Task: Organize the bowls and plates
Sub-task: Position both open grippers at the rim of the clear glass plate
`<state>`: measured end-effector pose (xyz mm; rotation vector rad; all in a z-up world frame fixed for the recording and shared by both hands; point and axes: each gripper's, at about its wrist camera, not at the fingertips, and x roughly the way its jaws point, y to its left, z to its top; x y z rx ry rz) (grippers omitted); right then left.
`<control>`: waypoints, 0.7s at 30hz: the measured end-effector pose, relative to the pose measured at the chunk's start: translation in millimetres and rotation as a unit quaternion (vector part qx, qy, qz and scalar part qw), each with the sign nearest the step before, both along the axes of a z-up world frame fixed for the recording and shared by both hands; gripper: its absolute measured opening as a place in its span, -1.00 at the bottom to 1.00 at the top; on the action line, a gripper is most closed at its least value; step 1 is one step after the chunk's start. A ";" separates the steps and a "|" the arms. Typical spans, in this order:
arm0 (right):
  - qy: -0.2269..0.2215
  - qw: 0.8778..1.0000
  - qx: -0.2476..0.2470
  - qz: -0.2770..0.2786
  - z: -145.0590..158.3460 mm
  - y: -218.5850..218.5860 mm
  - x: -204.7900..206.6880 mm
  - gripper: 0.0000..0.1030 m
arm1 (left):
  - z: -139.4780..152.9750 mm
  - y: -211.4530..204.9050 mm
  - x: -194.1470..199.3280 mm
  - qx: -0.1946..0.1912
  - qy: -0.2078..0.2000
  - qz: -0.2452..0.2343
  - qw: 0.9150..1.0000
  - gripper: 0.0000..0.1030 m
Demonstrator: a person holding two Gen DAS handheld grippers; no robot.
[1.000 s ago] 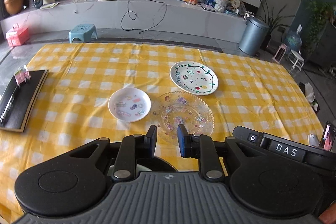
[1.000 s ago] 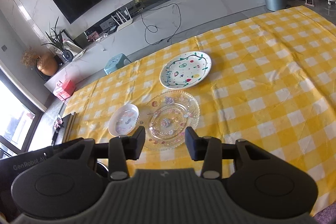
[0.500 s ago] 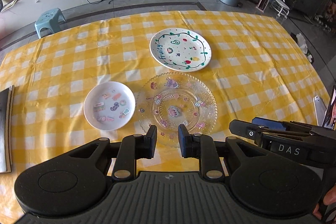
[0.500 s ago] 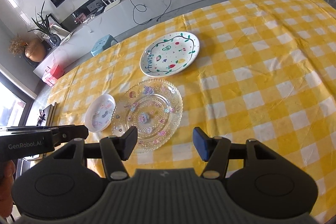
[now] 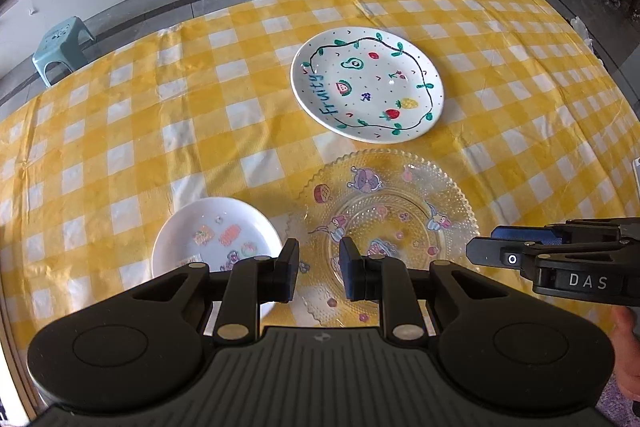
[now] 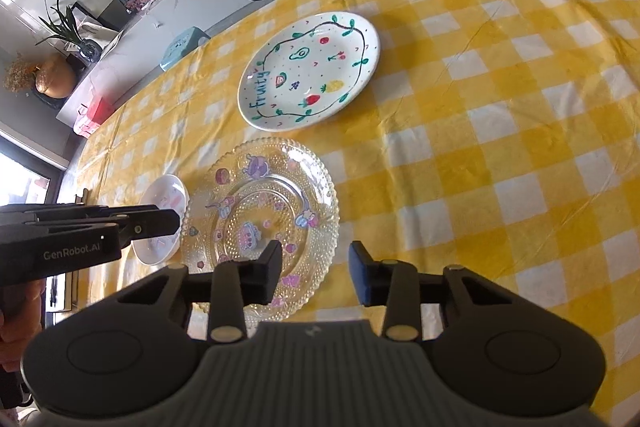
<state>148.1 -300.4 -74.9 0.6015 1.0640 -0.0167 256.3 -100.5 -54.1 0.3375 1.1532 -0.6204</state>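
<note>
Above the glass plate [image 5: 384,227], the left gripper [image 5: 319,269] and right gripper [image 6: 314,277] are hovering, both spread and empty, probably for taking its rim; 3 dishes are lying separately.

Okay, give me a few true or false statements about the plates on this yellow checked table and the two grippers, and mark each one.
1. Three dishes lie on the checked tablecloth. True.
2. The clear glass plate is stacked on the Fruity plate. False: they lie apart, side by side.
3. The left gripper holds the small white plate. False: its jaws are open and hold nothing.
4. The right gripper is open and empty. True.
5. The small white plate lies left of the glass plate in the left wrist view. True.
</note>
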 end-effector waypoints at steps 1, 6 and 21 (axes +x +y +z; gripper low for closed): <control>0.002 1.000 0.001 0.001 -2.1 0.2 1.9 -0.32 | -2.7 -0.7 2.5 0.001 0.000 -0.006 1.000 -0.51; 0.014 1.000 0.016 -0.004 -12.1 -1.8 7.1 -0.46 | -14.7 -5.9 13.2 0.021 -0.011 -0.031 0.999 -0.51; 0.023 0.999 0.033 -0.032 -18.9 -9.9 3.8 -0.84 | -28.9 -19.8 28.7 0.022 -0.005 -0.045 0.999 -0.63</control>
